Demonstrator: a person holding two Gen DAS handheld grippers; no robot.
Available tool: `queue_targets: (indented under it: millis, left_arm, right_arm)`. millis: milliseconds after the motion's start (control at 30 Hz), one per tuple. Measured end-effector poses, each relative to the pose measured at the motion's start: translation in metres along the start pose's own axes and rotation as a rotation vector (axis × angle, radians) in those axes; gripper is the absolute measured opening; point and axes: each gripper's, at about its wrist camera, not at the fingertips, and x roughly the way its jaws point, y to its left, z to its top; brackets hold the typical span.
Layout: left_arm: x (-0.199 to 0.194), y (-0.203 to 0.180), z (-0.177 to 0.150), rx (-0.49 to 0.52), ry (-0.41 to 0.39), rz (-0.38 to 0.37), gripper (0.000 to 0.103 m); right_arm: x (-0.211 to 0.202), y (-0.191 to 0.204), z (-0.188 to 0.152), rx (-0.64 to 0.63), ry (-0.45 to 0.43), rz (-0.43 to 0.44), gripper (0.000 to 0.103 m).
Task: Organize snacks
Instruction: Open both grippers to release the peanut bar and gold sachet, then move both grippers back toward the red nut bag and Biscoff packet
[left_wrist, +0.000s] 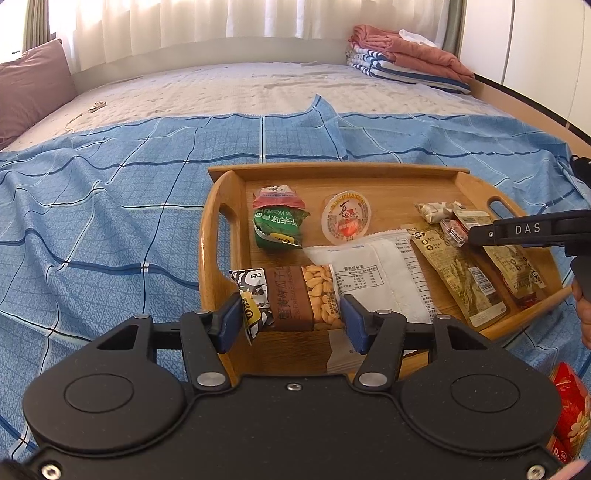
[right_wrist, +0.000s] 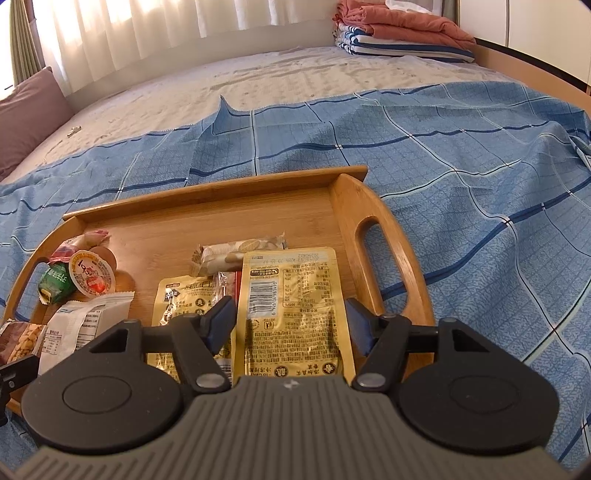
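A wooden tray (left_wrist: 332, 170) lies on a blue checked sheet and holds several snacks. My left gripper (left_wrist: 291, 317) is over the tray's near left corner. Its blue pads press both sides of a brown seed packet (left_wrist: 295, 299) with a clear window. Over the tray's right half (right_wrist: 221, 192), my right gripper (right_wrist: 290, 321) stands open. A gold pouch (right_wrist: 295, 295) lies flat between its fingers with a small gap on each side. One finger (left_wrist: 524, 229) of the right gripper reaches in from the right in the left wrist view.
Also in the tray are a green pea packet (left_wrist: 277, 229), a jelly cup (left_wrist: 346, 218), a white packet (left_wrist: 380, 273) and another gold pouch (right_wrist: 184, 306). A red snack bag (left_wrist: 572, 406) lies off the tray at the lower right. Folded blankets (left_wrist: 406, 55) sit at the bed's far corner.
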Motion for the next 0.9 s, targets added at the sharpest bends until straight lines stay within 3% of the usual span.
queue_targets:
  millis: [133,267,567,900]
  left_arm:
    - [-0.004,-0.002,0.0,0.008,-0.012,0.008,0.066]
    - [-0.013,-0.003,0.001,0.017,-0.044,0.025,0.086]
    - [-0.047,-0.007,-0.001,0.05,-0.082,0.011,0.092]
    - [-0.092,-0.019,-0.026,0.09,-0.108,-0.034,0.096]
  right_arm:
    - [-0.01,0.002,-0.002,-0.003,-0.024,0.019,0.088]
    - [-0.022,0.005,-0.001,-0.021,-0.04,0.022,0.09]
    - [-0.063,0.005,-0.012,-0.017,-0.094,0.067,0.093]
    - [-0.116,0.002,-0.042,-0.045,-0.122,0.123,0.095]
